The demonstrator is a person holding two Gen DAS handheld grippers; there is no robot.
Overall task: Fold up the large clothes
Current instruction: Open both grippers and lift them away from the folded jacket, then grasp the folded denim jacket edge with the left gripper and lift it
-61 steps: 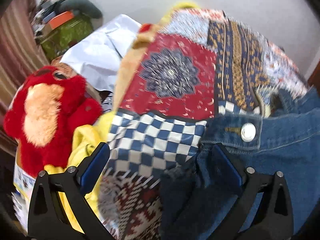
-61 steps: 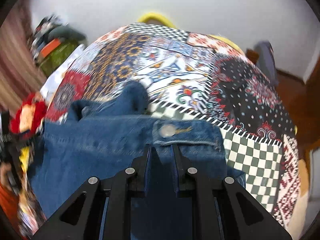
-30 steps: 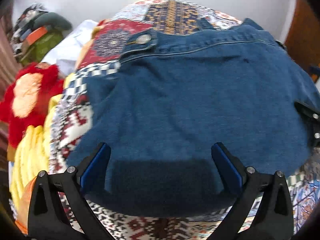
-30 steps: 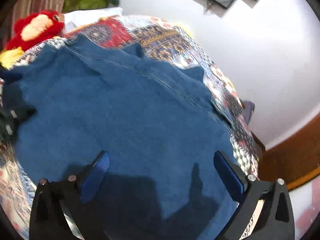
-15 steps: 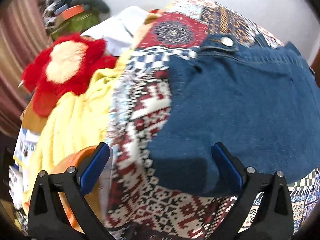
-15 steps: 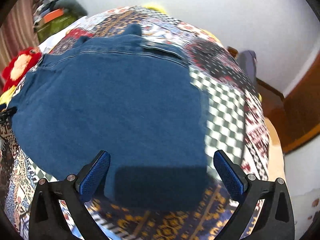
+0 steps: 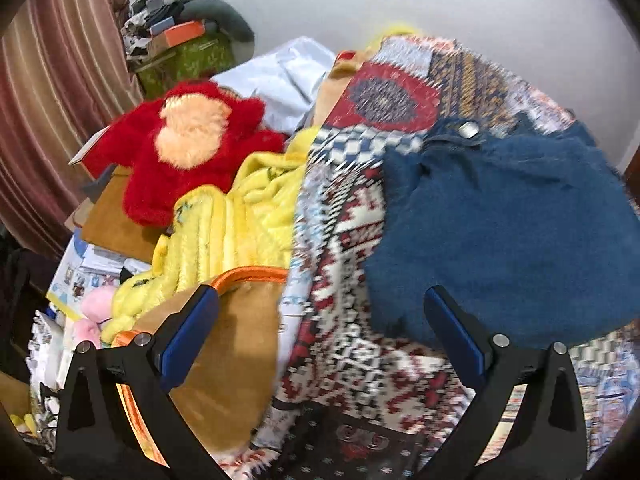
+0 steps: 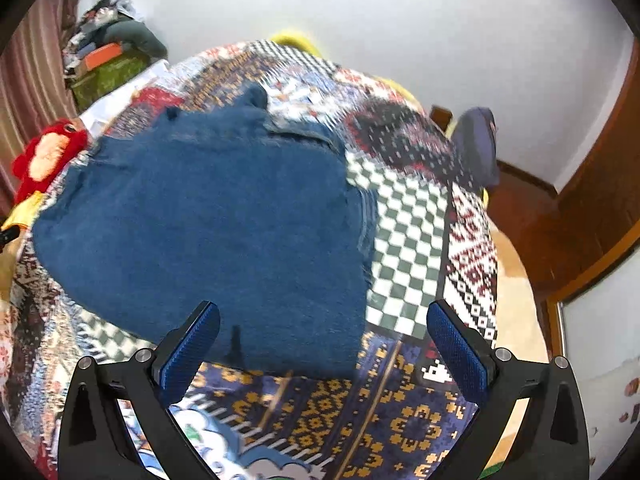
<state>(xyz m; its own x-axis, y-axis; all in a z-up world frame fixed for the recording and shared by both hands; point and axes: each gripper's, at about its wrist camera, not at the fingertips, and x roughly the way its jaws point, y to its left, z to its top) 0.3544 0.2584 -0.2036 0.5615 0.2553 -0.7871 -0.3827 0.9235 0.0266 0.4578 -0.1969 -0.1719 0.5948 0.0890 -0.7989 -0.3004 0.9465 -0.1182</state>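
Folded blue denim jeans [image 8: 208,220] lie flat on a patchwork bedspread [image 8: 408,240], waistband and metal button [image 7: 469,129] at the far end. In the left wrist view the jeans [image 7: 504,232] fill the right half. My left gripper [image 7: 320,332] is open and empty, hanging over the bedspread [image 7: 352,320] just left of the jeans' near edge. Open and empty too, my right gripper [image 8: 322,344] hovers above the near edge of the jeans.
A red plush toy [image 7: 188,140], a yellow blanket [image 7: 236,216] and a brown cushion [image 7: 228,356] crowd the bed's left side. Boxes and bags [image 7: 180,52] pile up by a striped curtain [image 7: 48,100]. A wooden door [image 8: 592,184] and a white wall [image 8: 420,28] stand to the right.
Both grippers let go of the jeans and drew back toward the near edge. The left one swung left, bringing the plush toy and blanket into view. The jeans stay flat.
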